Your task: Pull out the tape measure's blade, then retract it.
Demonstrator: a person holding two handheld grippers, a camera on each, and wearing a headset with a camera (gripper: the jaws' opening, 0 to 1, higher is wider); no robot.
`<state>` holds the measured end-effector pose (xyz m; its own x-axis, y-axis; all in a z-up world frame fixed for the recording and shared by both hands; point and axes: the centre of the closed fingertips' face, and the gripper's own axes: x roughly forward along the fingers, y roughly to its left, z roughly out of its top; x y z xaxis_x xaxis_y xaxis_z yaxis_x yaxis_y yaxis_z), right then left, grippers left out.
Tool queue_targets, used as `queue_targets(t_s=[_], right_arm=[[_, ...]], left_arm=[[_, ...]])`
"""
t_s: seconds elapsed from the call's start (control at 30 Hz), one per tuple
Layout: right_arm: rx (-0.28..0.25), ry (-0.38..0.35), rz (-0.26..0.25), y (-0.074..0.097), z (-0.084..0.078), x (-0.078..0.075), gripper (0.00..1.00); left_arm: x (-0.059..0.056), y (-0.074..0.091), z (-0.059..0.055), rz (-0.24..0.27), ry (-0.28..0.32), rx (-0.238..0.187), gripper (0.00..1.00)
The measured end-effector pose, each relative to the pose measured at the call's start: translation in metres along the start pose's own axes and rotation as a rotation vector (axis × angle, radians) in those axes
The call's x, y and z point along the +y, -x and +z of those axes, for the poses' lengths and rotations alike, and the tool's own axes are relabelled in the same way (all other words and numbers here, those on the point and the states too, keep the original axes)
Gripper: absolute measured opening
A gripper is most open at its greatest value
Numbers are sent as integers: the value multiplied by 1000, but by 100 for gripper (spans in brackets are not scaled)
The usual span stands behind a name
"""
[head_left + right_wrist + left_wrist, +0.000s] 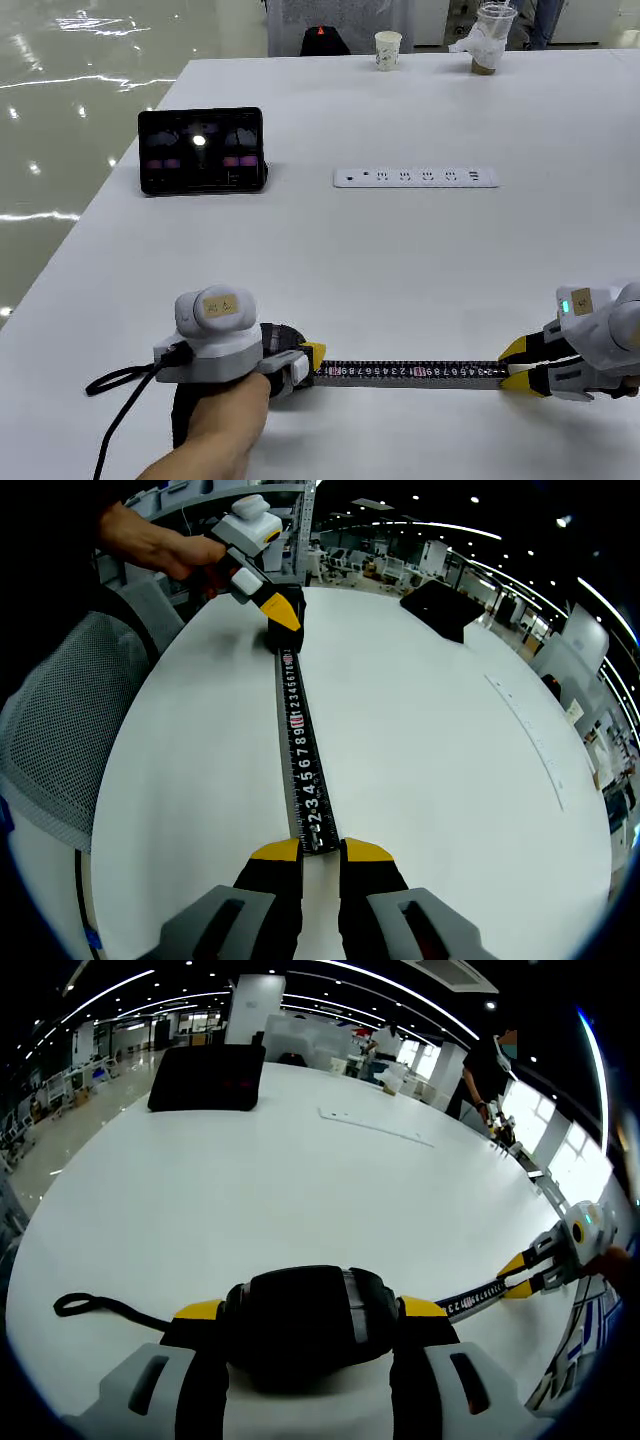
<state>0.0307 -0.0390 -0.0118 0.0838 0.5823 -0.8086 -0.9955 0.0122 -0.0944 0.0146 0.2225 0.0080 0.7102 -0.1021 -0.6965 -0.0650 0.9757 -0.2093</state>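
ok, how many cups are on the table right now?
2, both at the far edge of the table: a white paper cup and, to its right, a clear plastic cup. The crumpled white paper against it may hide another.

Left gripper (300, 365) low at left, jaws clamped around tape measure body (300, 1320), left hand (225, 420) wrapped round its handle. Right gripper (517, 365) well apart at right, jaws pinched on blade (410, 371) end.

Ahead of me on the white table (420, 280), a dark tablet (201, 150) stands propped, a power strip (415, 177) lies to its right, and a paper cup (387, 49) and a plastic cup (493, 35) sit at the far edge.
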Motion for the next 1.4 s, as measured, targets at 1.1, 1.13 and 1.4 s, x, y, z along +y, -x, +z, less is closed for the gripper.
queue_targets(t_s=[1.1,1.13,1.4], right_arm=[[-61,13,36,-33,49,10,10],[-64,12,37,-34,50,10,10],[-73,14,44,-40,60,11,10]], left_arm=[[1,-1,0,-22,23,8,61],[1,-1,0,-22,24,8,61],[0,-1,0,-28,29,11,62]])
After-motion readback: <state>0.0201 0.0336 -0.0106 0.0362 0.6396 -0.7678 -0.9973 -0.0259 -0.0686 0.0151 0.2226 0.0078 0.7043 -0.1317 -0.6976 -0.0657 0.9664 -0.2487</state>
